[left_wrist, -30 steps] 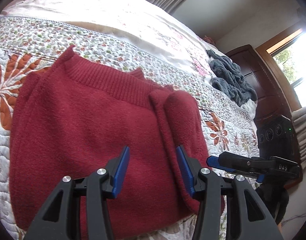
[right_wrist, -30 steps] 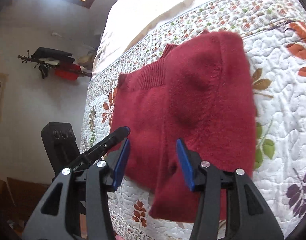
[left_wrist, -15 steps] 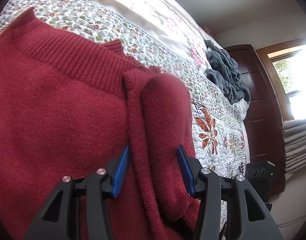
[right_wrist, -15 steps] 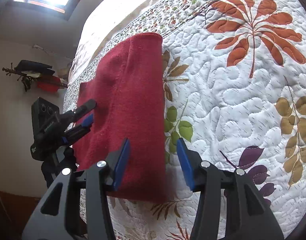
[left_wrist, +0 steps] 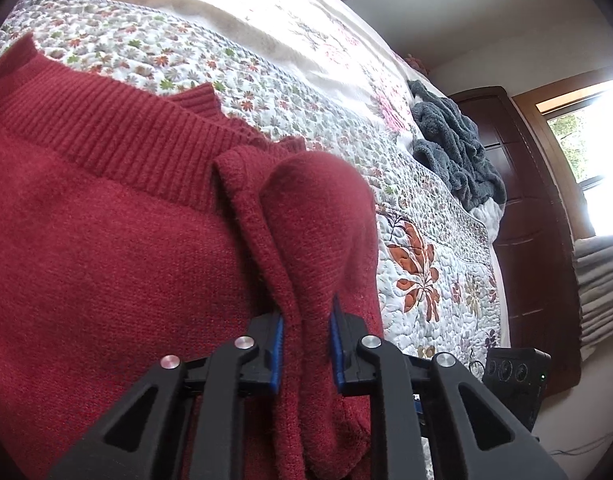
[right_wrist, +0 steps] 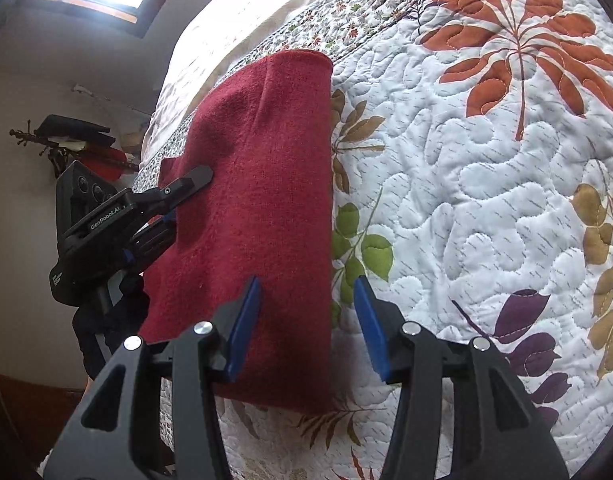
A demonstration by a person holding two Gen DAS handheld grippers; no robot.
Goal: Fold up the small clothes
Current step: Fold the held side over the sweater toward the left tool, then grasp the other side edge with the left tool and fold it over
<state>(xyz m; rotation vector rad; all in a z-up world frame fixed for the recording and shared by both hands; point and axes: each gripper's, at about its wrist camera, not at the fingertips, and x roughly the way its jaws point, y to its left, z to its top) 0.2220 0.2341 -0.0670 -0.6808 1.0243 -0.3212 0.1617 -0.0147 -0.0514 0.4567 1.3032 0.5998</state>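
Observation:
A dark red knitted sweater (left_wrist: 106, 248) lies folded on the quilted bedspread, its ribbed hem toward the pillows. My left gripper (left_wrist: 305, 350) is shut on a doubled fold of the sweater's right side, the knit bunched between its blue pads. In the right wrist view the same sweater (right_wrist: 262, 200) shows as a narrow red rectangle. My right gripper (right_wrist: 306, 322) stands open over the sweater's near right edge, one finger above the knit and the other above the quilt. The left gripper (right_wrist: 174, 204) appears there at the sweater's left edge, clamped on the cloth.
The floral quilt (right_wrist: 486, 200) stretches bare to the right of the sweater. A grey fleece garment (left_wrist: 454, 148) lies crumpled farther along the bed. A dark wooden dresser (left_wrist: 534, 220) and a window stand beyond. A black camera box (left_wrist: 514, 380) sits near the bed's edge.
My left gripper has closed on the sweater's folded side, which it only straddled before. My right gripper has hardly moved and stays open at the sweater's right edge.

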